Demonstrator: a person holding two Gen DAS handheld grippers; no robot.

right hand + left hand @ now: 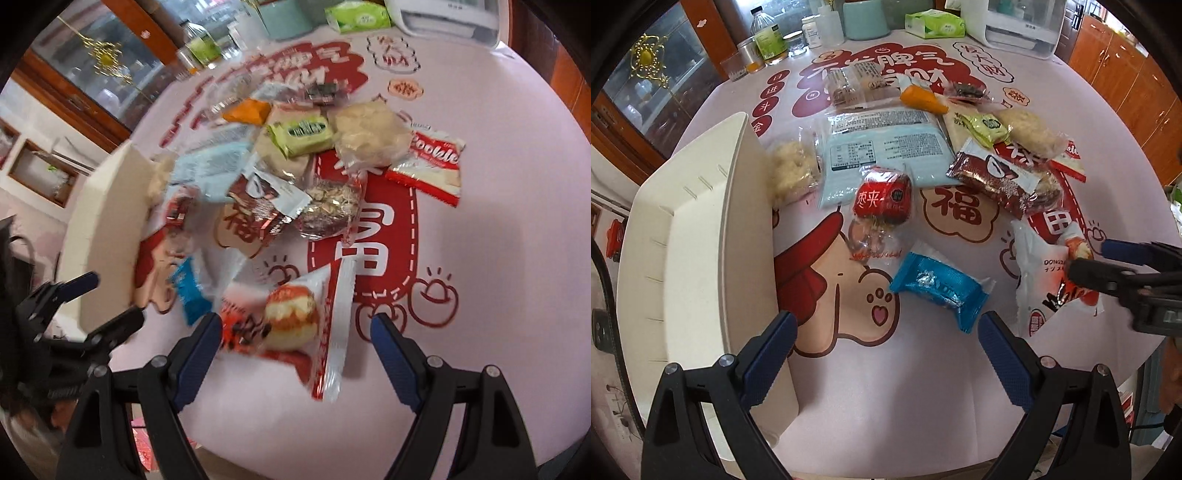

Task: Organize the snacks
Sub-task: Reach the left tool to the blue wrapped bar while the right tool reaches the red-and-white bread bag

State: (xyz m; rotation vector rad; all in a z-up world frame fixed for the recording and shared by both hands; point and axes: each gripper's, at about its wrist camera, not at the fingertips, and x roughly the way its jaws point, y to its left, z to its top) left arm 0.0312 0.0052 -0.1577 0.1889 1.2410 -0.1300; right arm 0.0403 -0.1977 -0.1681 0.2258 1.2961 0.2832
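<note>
Right gripper — jaws wide, empty, straddling white-and-red bun packet; left gripper open, idle; next, likely: close, carry to cream bin at nine o'clock.

Even bright indoor light, soft shadows, heavy fisheye bending at edges, right wrist view motion-blurred

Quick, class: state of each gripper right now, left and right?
Left gripper: open, holding nothing, near the blue snack packet.
Right gripper: open, fingers either side of the white-and-red bun packet, not clamped.
</note>
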